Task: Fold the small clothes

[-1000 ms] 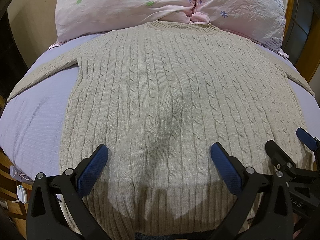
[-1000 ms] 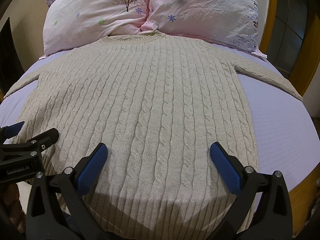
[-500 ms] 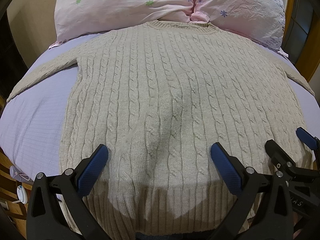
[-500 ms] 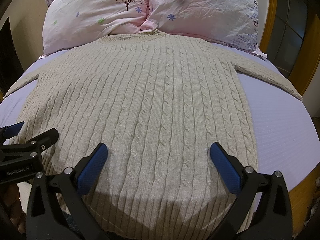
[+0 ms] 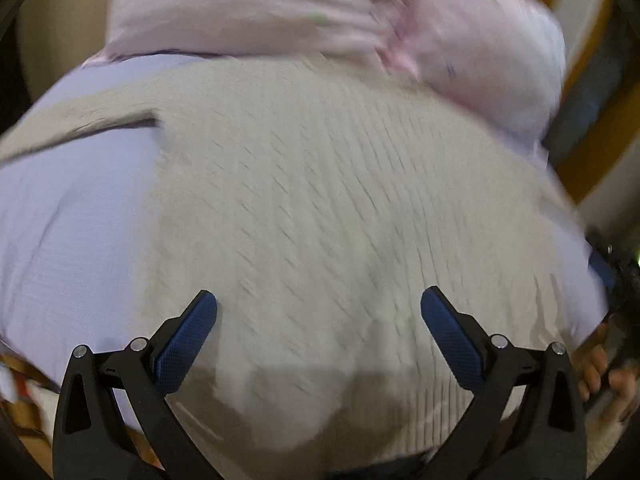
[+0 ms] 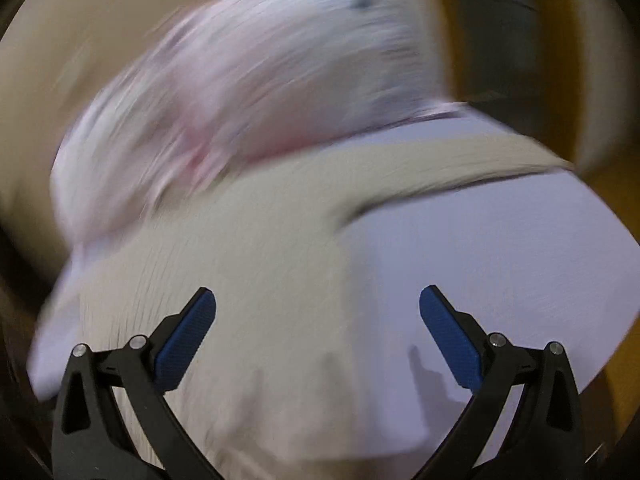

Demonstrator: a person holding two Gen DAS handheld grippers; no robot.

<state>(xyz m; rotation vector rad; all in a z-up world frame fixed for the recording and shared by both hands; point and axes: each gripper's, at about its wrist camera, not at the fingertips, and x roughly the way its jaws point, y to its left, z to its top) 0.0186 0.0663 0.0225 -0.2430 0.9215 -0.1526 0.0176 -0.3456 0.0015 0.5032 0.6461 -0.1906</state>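
Observation:
A beige cable-knit sweater [image 5: 320,208] lies flat, front up, on a lavender bedsheet [image 5: 68,232], sleeves spread to both sides. Both views are motion-blurred. My left gripper [image 5: 319,336] is open and empty above the sweater's hem, left of its middle. My right gripper [image 6: 318,336] is open and empty above the sweater's right side edge [image 6: 240,280], with bare sheet [image 6: 480,272] under its right finger. The right sleeve [image 6: 460,160] stretches toward the bed's right edge. The right gripper also shows at the right rim of the left wrist view [image 5: 608,272].
Two pink pillows [image 5: 320,8] lie at the head of the bed, touching the sweater's collar. A wooden bed frame [image 5: 600,120] runs along the right side. The pillows also show in the right wrist view [image 6: 248,92].
Both grippers have swung fast: the left one toward the left, the right one toward the right, off the sweater's middle to its side edge. Both stay open. The sweater has not moved.

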